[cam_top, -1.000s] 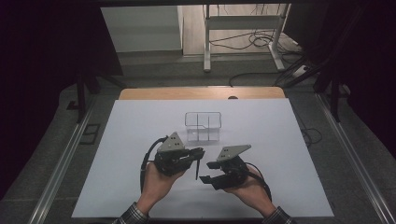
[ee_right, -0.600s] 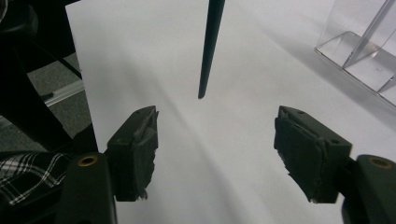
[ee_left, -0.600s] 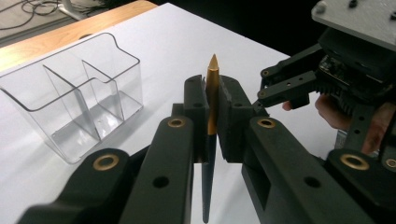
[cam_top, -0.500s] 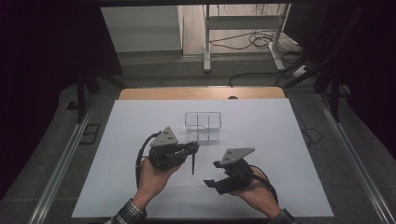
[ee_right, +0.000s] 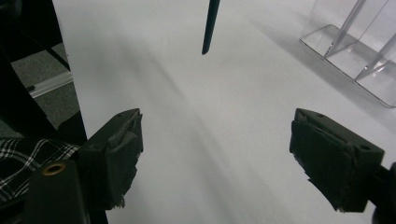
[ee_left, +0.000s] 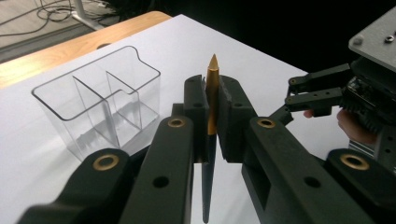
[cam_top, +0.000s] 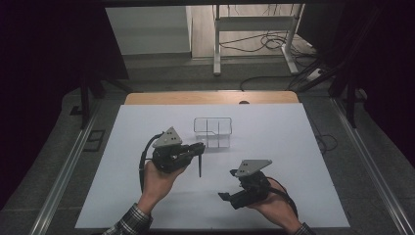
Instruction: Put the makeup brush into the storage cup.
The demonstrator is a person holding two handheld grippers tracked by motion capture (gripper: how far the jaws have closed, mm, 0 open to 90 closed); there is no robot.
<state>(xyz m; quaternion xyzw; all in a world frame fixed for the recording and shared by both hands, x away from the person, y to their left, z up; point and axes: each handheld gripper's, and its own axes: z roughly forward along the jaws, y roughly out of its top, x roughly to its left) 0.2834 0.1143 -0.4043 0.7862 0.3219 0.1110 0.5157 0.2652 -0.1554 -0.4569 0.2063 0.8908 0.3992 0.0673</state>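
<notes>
- Pen sits clamped upright in my left claw, gold tip up, just beside the clear divided box.
- My right claw has just been opening; its jaws stand wide with nothing between them.
- White desk lies open to the right.

Left tool clamped; right tool jaws just opening, empty.

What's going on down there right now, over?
Left gripper shut on pen. Right gripper just opened, empty. Clear organizer ahead, path unobstructed.
</notes>
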